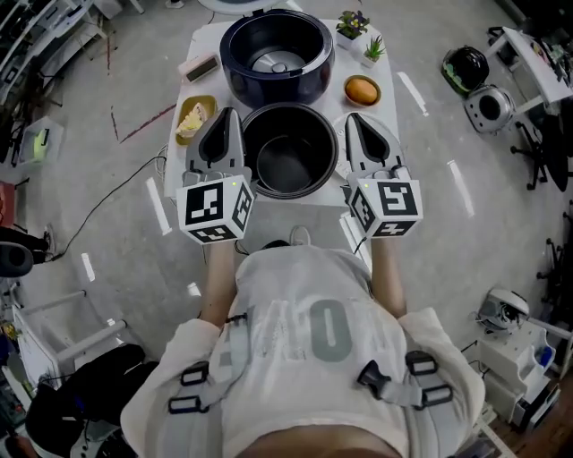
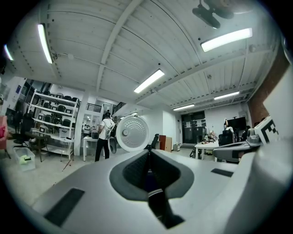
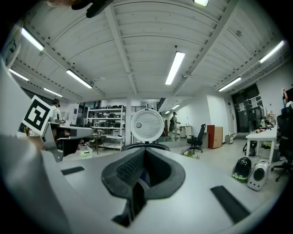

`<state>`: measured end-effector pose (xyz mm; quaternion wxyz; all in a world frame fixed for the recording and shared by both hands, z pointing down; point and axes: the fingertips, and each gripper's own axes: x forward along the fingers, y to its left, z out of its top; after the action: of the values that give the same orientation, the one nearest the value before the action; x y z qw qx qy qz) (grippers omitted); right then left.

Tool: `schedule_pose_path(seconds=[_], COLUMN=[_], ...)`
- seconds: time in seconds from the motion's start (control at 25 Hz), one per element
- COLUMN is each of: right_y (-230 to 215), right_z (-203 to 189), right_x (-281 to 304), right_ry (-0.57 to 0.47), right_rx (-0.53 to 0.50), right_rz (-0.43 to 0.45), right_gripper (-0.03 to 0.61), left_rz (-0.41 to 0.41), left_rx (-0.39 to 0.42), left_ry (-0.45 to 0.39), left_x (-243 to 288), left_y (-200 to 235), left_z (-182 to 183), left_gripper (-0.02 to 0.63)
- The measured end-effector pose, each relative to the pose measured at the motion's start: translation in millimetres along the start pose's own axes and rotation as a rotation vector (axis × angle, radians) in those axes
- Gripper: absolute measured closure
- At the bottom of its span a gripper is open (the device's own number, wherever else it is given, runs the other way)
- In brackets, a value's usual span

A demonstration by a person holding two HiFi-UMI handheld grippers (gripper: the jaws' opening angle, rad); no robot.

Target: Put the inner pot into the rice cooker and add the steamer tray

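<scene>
A white worktop (image 1: pixel 208 42) fills the upper middle of the head view, with the person standing at its 6 o'clock edge. The largest thing on it is the dark blue rice cooker (image 1: pixel 315 76) at the far end. Its lid (image 3: pixel 147 125) stands open and upright, showing a white, perforated inner face in both gripper views, and its well holds nothing but the grey heating plate.

At the cooker's 6 o'clock, just beside it, is the black inner pot (image 1: pixel 288 165), mouth up and empty. It overlaps the worktop's near edge. I cannot tell whether it rests on the surface or hangs clear of it.

The left tool (image 1: pixel 229 114) meets the pot's rim at 9 o'clock and the right tool (image 1: pixel 352 116) meets it at 3 o'clock, both pointing level toward the cooker. In each gripper view the jaws are drawn together on a thin dark strip with a pale edge, which is the pot's rim, so both tools grip the pot.

At the pot's 10 o'clock sits a yellow dish (image 1: pixel 195 118) with pale food in it. At its 2 o'clock is a small orange bowl (image 1: pixel 362 90) holding something round and orange. Two little potted plants (image 1: pixel 352 25) stand at the cooker's 2 o'clock, and a small flat box (image 1: pixel 199 65) lies at its 9 o'clock.
</scene>
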<state>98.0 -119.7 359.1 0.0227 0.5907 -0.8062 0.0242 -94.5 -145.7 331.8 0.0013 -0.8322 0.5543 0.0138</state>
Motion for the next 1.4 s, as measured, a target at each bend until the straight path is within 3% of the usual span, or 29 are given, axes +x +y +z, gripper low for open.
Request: schedule_pose_path(seconds=[0.36, 0.52, 0.56, 0.6, 0.64, 0.68, 0.8, 1.04, 1.24, 1.4], right_y=[-6.7, -14.7, -14.9, -13.3, -11.0, -9.6, -14.2, -30.8, -35.2, -29.3], right_z=[-5.1, -1.0, -0.7, -0.7, -0.3, 0.7, 1.4, -15.7, -45.1, -85.6], right_x=[9.4, 12.2, 11.8, 11.9, 12.5, 13.3, 14.4, 16.8, 21.8, 21.2], right_ry=[0.017, -0.007, -0.009, -0.009, -0.009, -0.013, -0.021, 0.026, 0.069, 0.146], right_rx=[0.003, 0.041, 0.058, 0.078, 0.103, 0.134, 0.245, 0.464, 0.651, 0.796], right_rz=[0.037, 0.033, 0.040, 0.060, 0.086, 0.108, 0.134, 0.155, 0.189, 0.200], right_gripper=[0.572, 0.572, 0.572, 0.498, 0.354, 0.309, 0.290, 0.284, 0.284, 0.284], left_rz=[0.054, 0.082, 0.069, 0.044, 0.017, -0.002, -0.007, -0.027, -0.023, -0.032], left_rx=[0.018, 0.009, -0.010, -0.033, -0.056, -0.081, -0.153, -0.326, -0.480, -0.653], left_ry=[0.019, -0.020, -0.022, -0.016, -0.010, -0.012, -0.017, 0.058, 0.135, 0.213], left_x=[3.0, 3.2, 2.7, 3.0, 4.1, 5.1, 5.6, 8.4, 6.9, -3.4], left_y=[0.3, 5.9, 6.2, 6.1, 6.4, 8.3, 18.9, 35.9, 47.4, 46.7], left_z=[-2.9, 7.3, 8.1, 7.7, 7.3, 7.4, 4.9, -26.4, -70.2, -115.5], left_gripper=[0.591, 0.591, 0.586, 0.547, 0.436, 0.393, 0.391, 0.387, 0.387, 0.387])
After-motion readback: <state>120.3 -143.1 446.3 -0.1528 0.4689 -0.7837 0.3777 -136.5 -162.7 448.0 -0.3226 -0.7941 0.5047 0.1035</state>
